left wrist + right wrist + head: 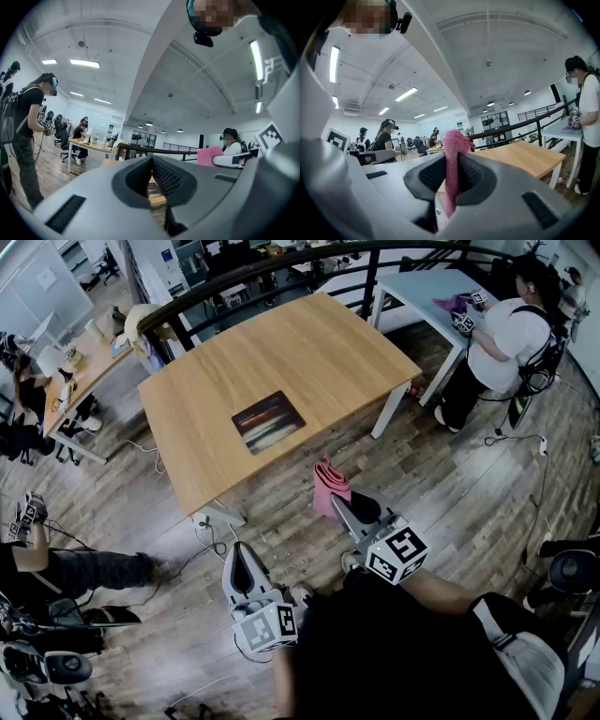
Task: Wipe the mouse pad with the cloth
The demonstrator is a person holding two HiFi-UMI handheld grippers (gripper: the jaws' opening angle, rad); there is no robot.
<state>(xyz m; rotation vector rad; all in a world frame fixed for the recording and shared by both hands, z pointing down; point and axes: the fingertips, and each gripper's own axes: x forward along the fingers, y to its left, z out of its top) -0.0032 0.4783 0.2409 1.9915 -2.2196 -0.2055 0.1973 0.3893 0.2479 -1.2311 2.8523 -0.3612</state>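
The wooden table (309, 343) is being faced from the floor. The mouse pad (269, 421) is seen lying flat on it, near the front edge. The right gripper (451, 174) is being held just off that edge, its jaws pressed onto the pink cloth (453, 143), which is bunching above them. The left gripper (151, 177) is being held lower and well apart from the table. Its jaws are parted by a narrow gap with nothing in their grasp.
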